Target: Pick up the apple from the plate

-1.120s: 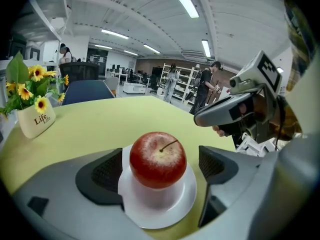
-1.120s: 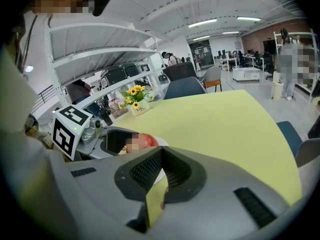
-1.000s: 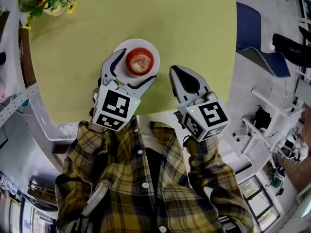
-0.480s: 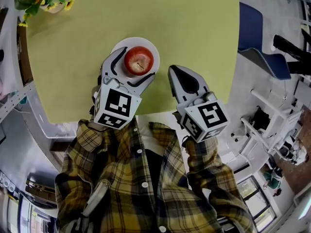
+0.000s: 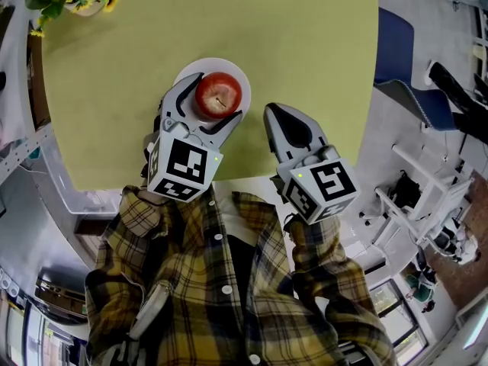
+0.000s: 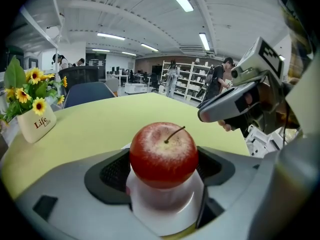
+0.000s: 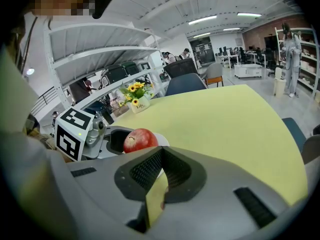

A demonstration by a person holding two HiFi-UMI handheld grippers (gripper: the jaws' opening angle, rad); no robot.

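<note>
Closing a moment ago, the jaws of the left gripper (image 5: 218,96) now have the apple (image 6: 164,154) between them. Its dark ribbed pads (image 6: 107,171) lie against the fruit's two flanks, and in the left gripper view we find no gap between pad and skin on either side. We count that as a grasp. The apple is red, with its stalk pointing up, and it sits upright on the small white plate (image 6: 162,208), whose bare rim shows beneath it between the jaws.

The right gripper (image 7: 161,154) has its jaws drawn together with nothing caught between them. We see only a thin sliver of the table through the slit below the pads. In the head view it hangs just to the right of the plate, apart from it, near the table's close edge.

Behind each set of jaws sits a marker cube, the left one (image 5: 181,168) and the right one (image 5: 320,183), and behind those we see the sleeves of a yellow plaid shirt (image 5: 229,296).

The plate rests on a yellow-green table (image 5: 297,36). At the table's far left corner, well apart from the plate, stands a pale vase of sunflowers (image 6: 34,119). A blue chair (image 5: 396,52) stands beside the table on the right.
</note>
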